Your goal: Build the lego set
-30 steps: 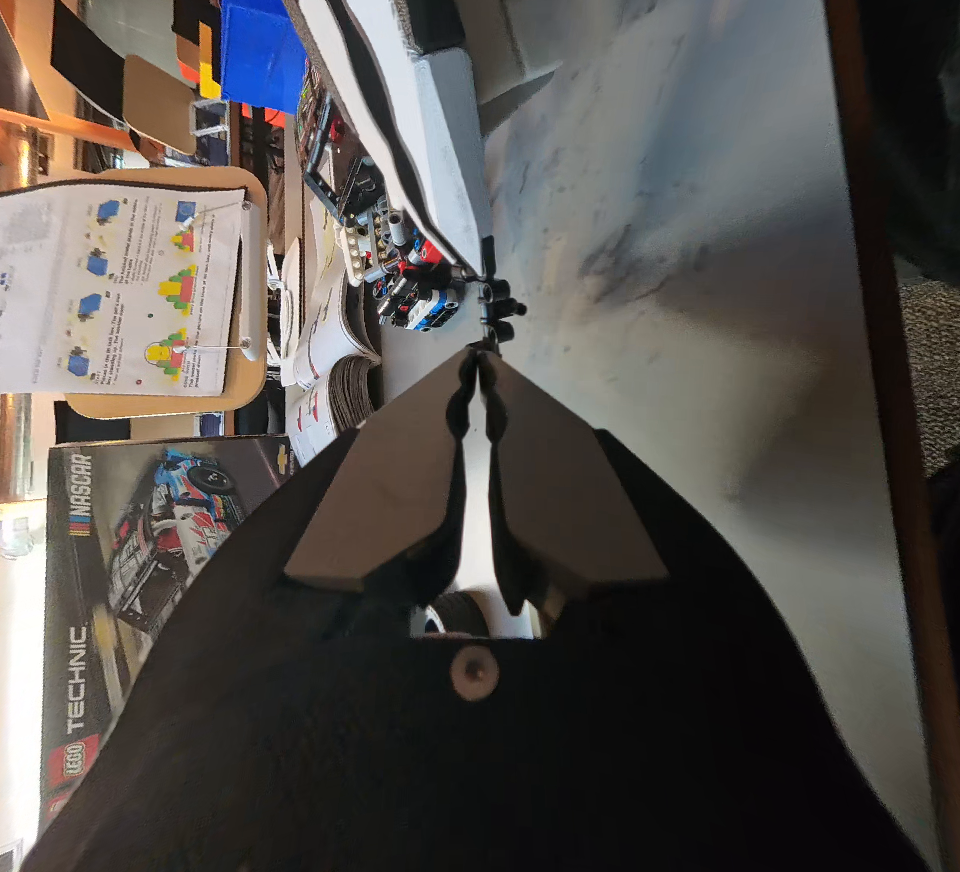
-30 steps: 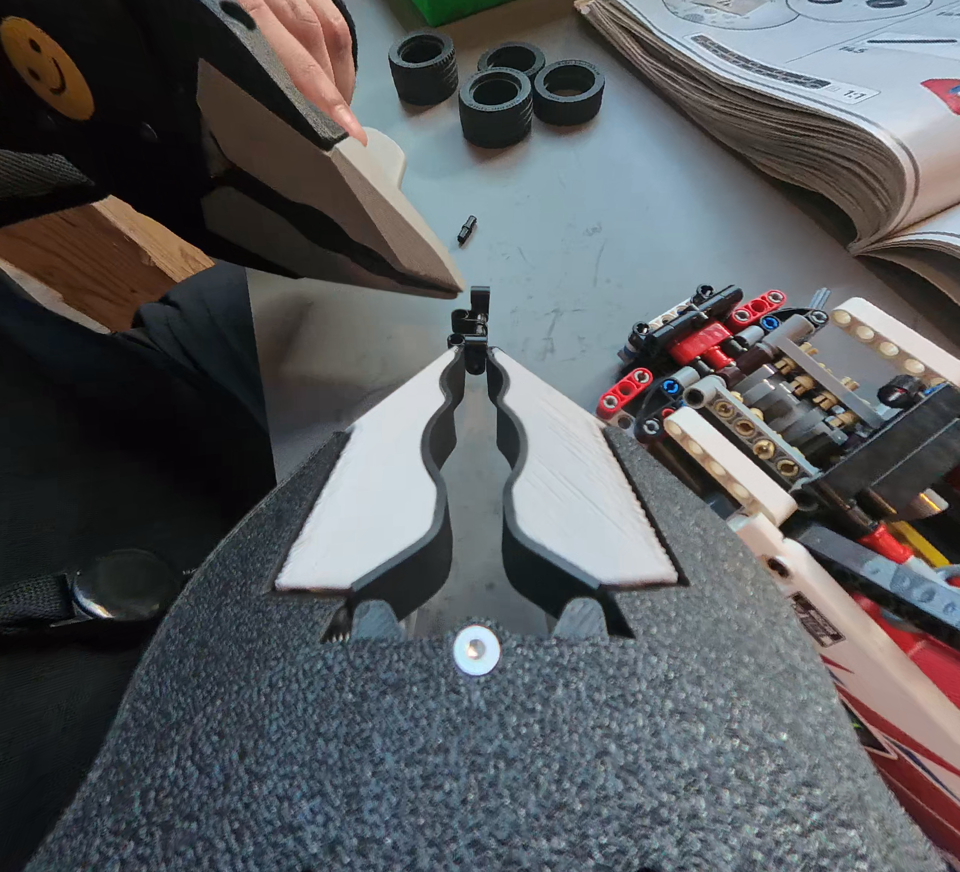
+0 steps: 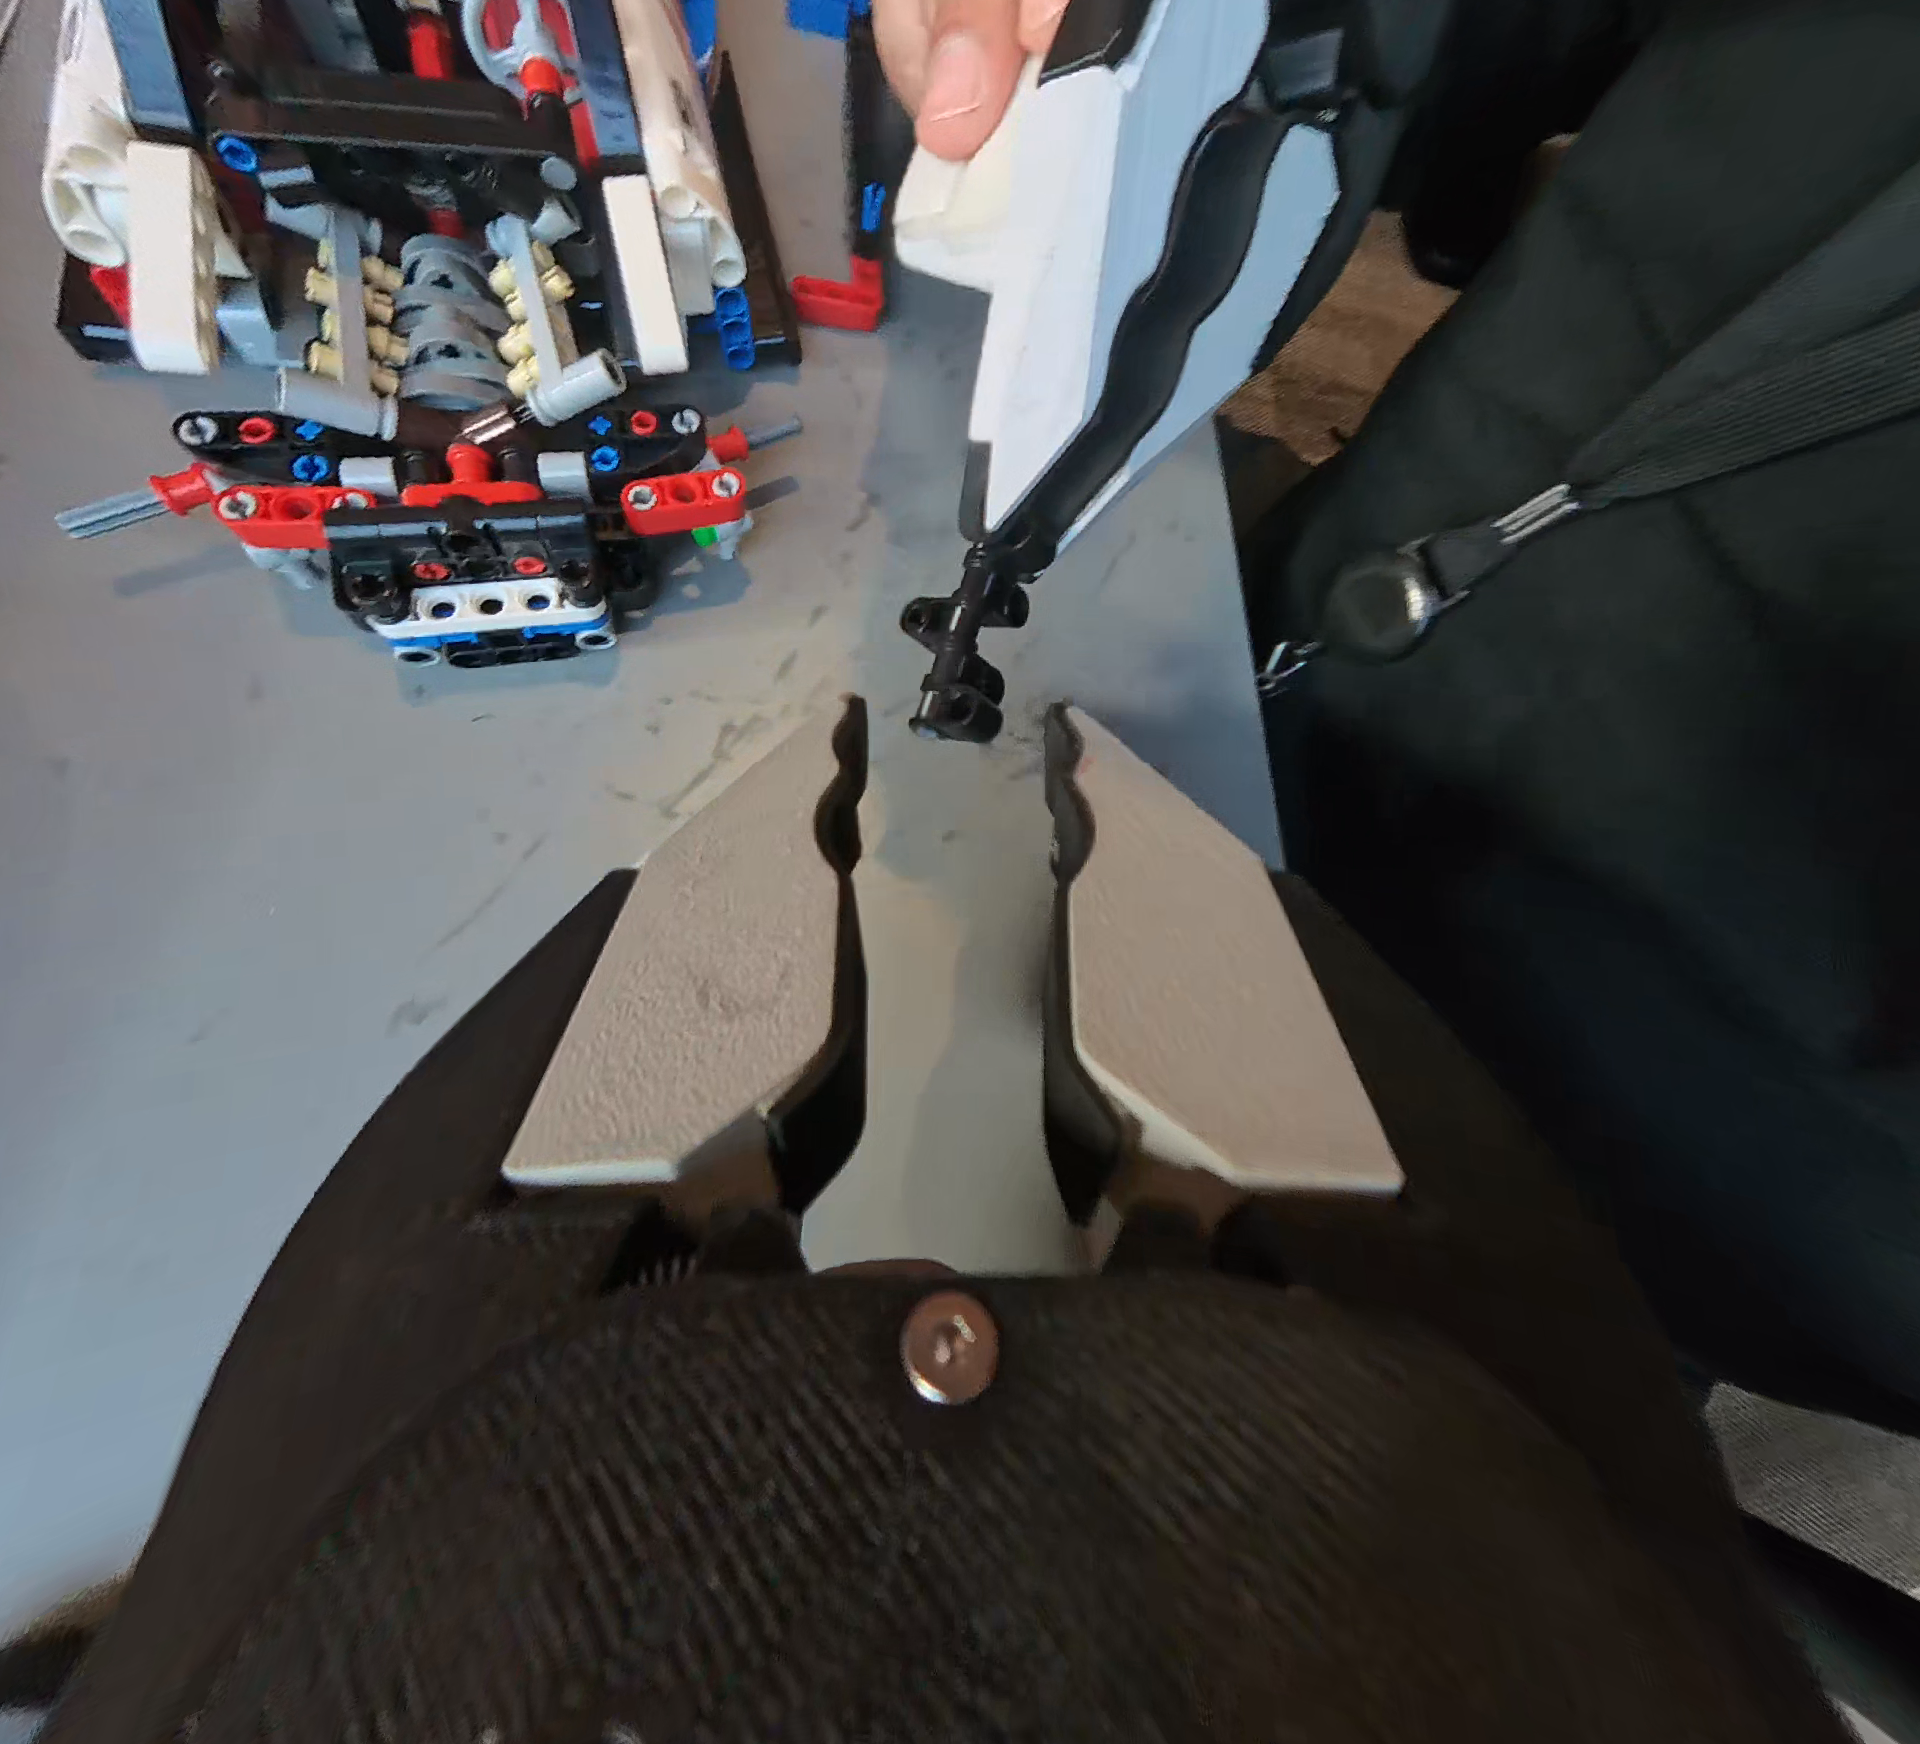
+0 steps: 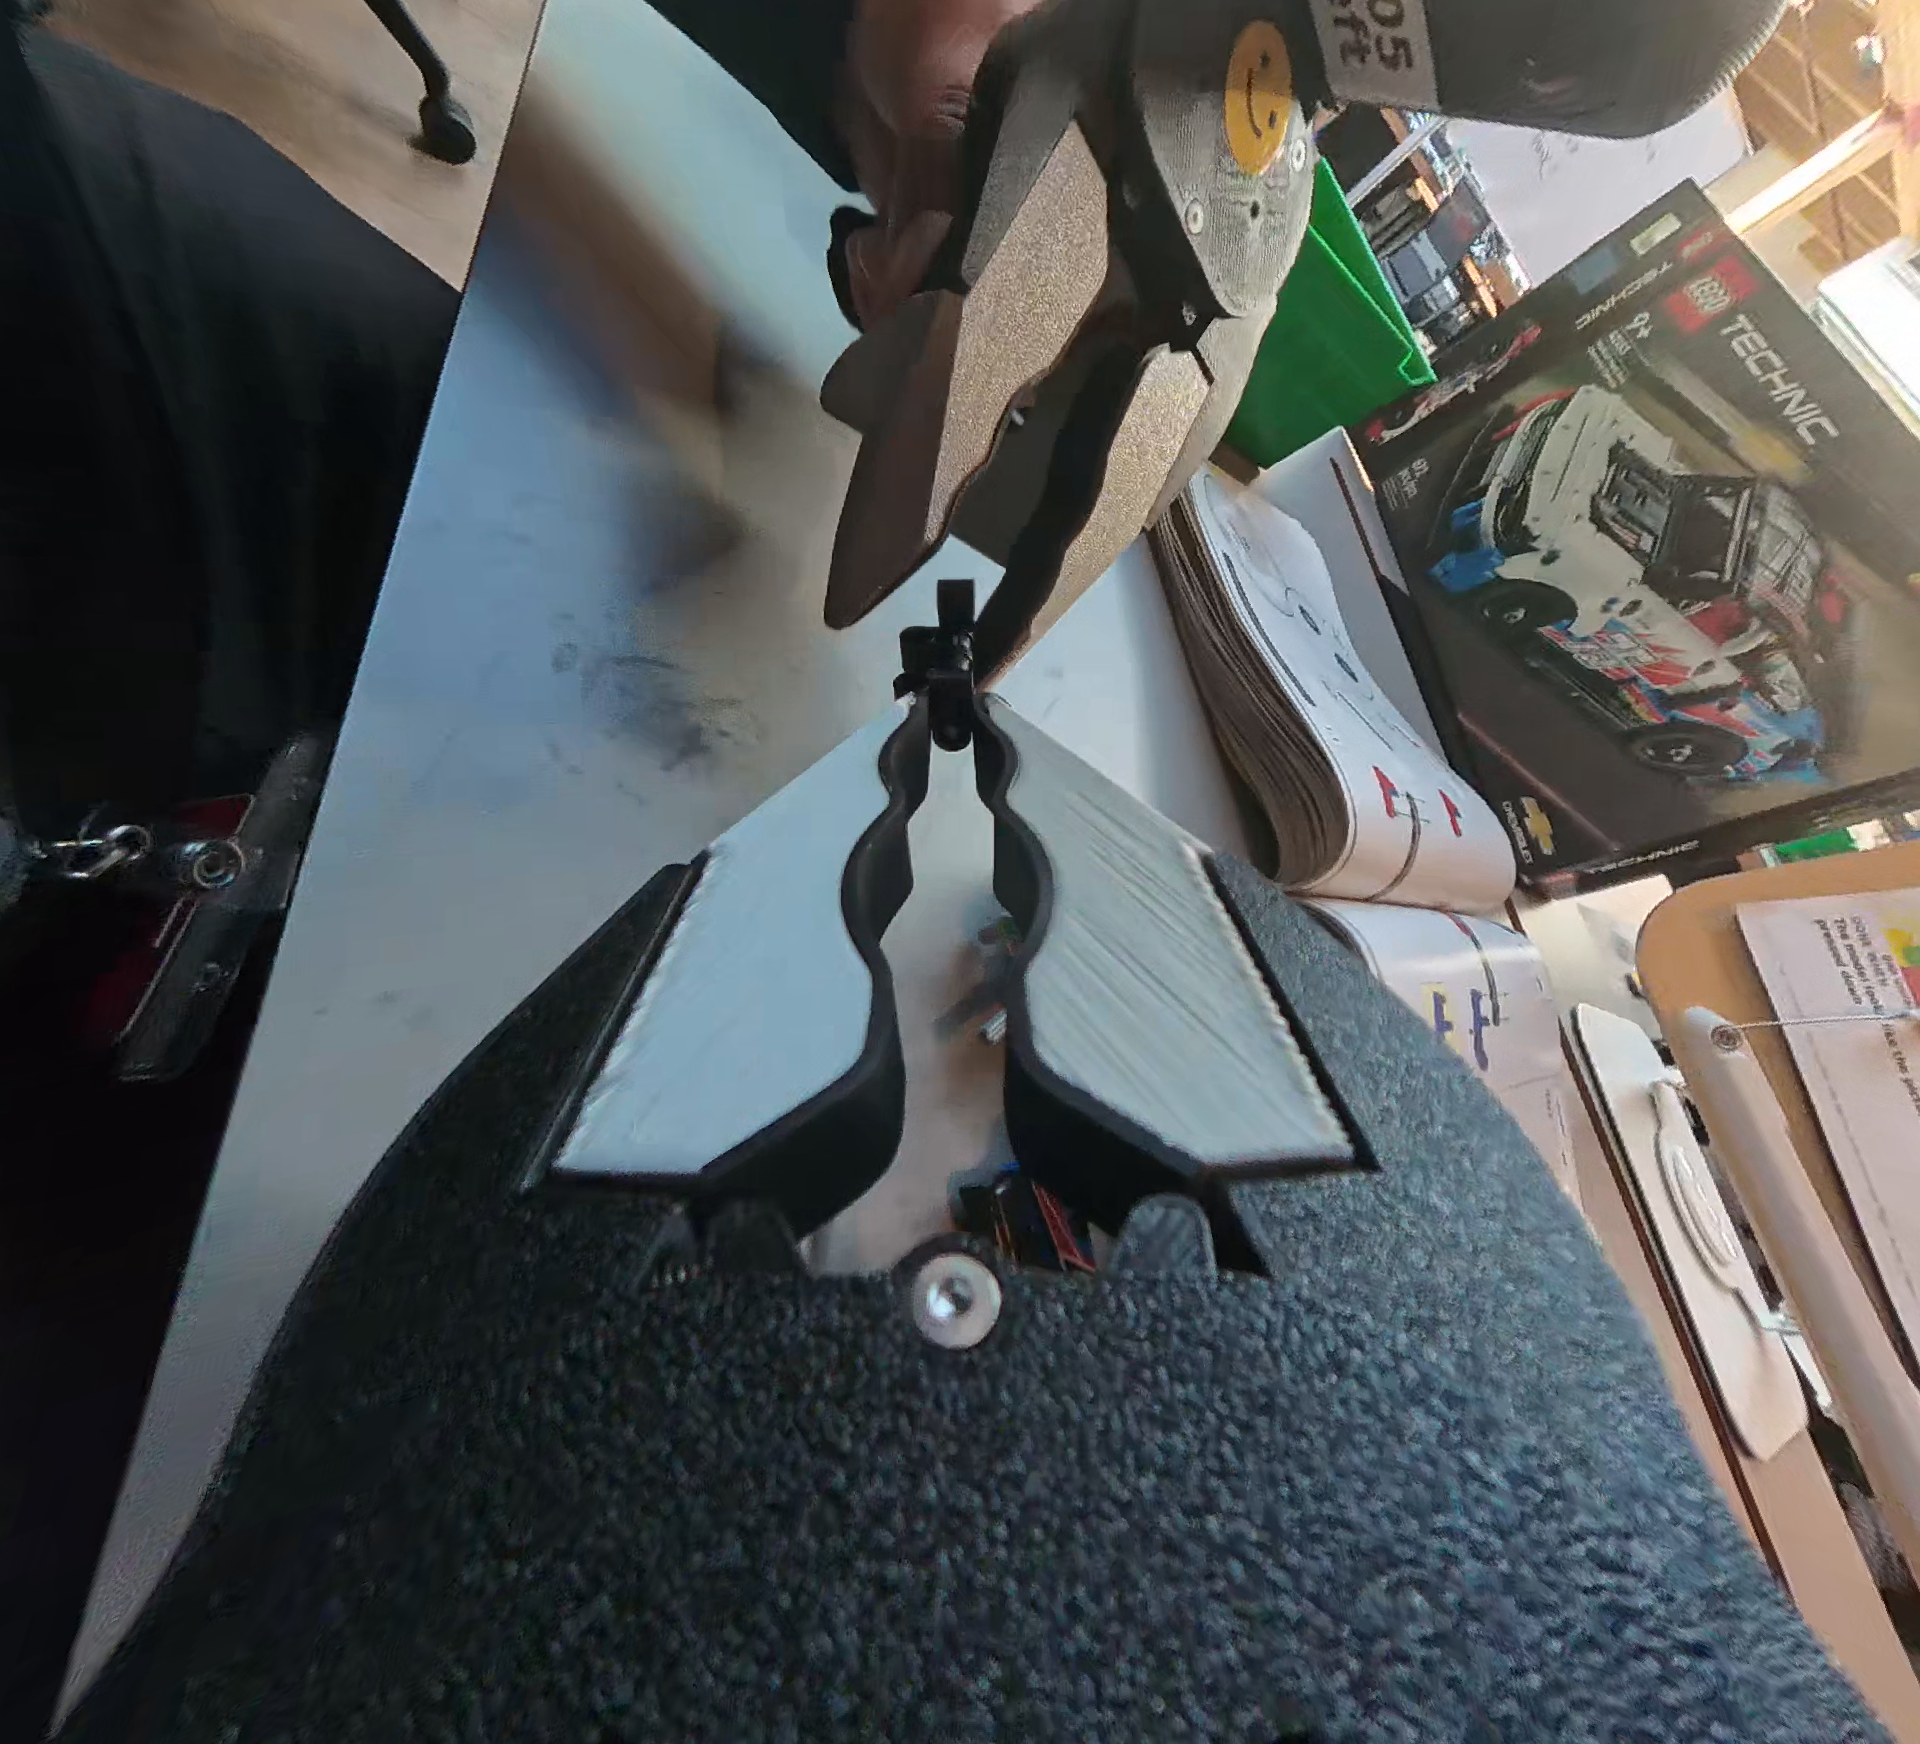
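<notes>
A small black Technic connector assembly (image 4: 943,671) is clamped in the tips of my right gripper (image 4: 948,715), held above the grey table (image 3: 312,863). It also shows in the left wrist view (image 3: 958,655), hanging from the right gripper's white fingers (image 3: 1049,323). My left gripper (image 3: 954,720) is open, and the piece's free end sits between its grey fingertips without clear contact. From the right wrist view the left gripper (image 4: 925,619) straddles that end. The partly built car (image 3: 416,240) stands at the far left.
A loose black beam with blue and red parts (image 3: 857,136) lies beside the car. The table edge (image 3: 1247,551) and the person's dark clothing (image 3: 1558,759) are at the right. An open instruction booklet (image 4: 1299,707), the set's box (image 4: 1662,551) and a green bin (image 4: 1340,323) lie beyond. Both grippers' tips are close together, under 4 cm apart.
My left gripper has opened from shut and turned, its fingers now either side of the piece's end. My right gripper has tilted and still holds the piece.
</notes>
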